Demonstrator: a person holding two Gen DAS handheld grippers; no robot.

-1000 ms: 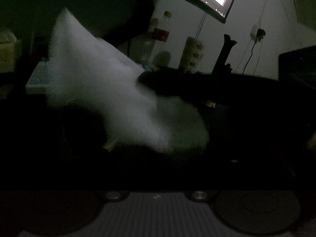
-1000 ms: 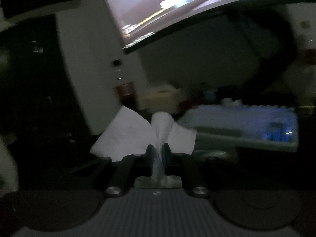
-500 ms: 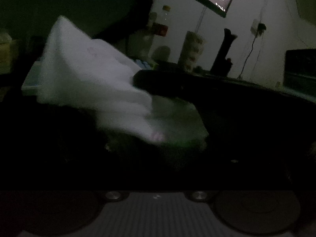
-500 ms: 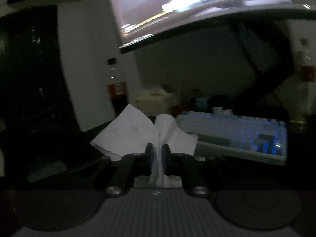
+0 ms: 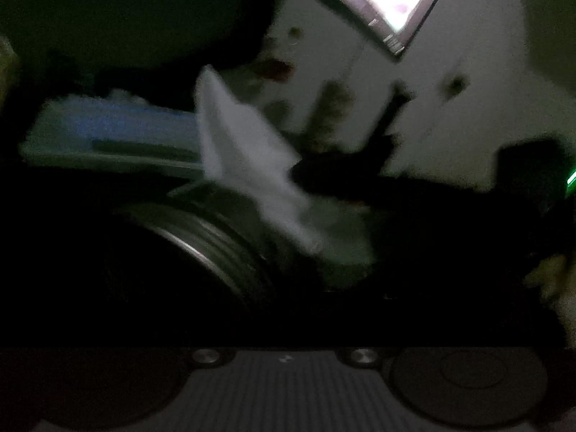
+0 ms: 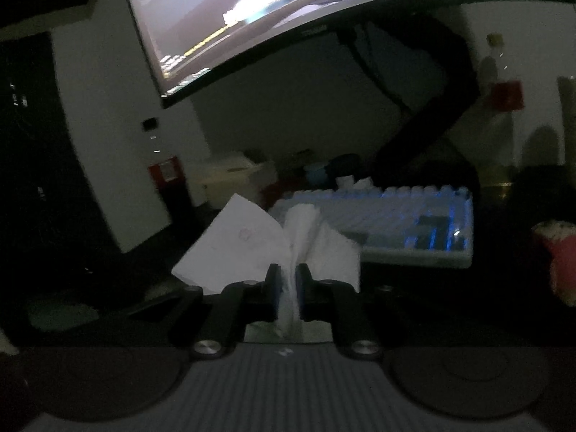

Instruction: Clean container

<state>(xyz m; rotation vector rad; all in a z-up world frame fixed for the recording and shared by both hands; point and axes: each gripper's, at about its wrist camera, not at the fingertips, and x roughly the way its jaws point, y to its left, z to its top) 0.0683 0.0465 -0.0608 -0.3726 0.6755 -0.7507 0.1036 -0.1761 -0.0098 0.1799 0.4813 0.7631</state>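
The room is very dark. In the left wrist view a round container [image 5: 205, 248] with a ribbed, shiny rim lies tilted just ahead of the camera. A white tissue [image 5: 244, 158] hangs over its mouth from the dark right gripper [image 5: 300, 174], which reaches in from the right. In the right wrist view my right gripper [image 6: 288, 274] is shut on the bunched tissue [image 6: 237, 248], which fans out above the pads. The left gripper's fingers are lost in the dark; its jaws are closing, and I cannot tell whether anything is between them.
A backlit keyboard [image 6: 396, 223] lies on the dark desk behind the tissue and is also in the left view as the keyboard [image 5: 108, 129]. A curved monitor [image 6: 288, 10] hangs above. A bottle [image 6: 504, 108] and a red cup [image 6: 558, 252] stand at the right.
In the left view the tissue has swung right and looks narrower, uncovering the keyboard, and the container's rim now shows. The right gripper keeps its grip while its view drifts slightly.
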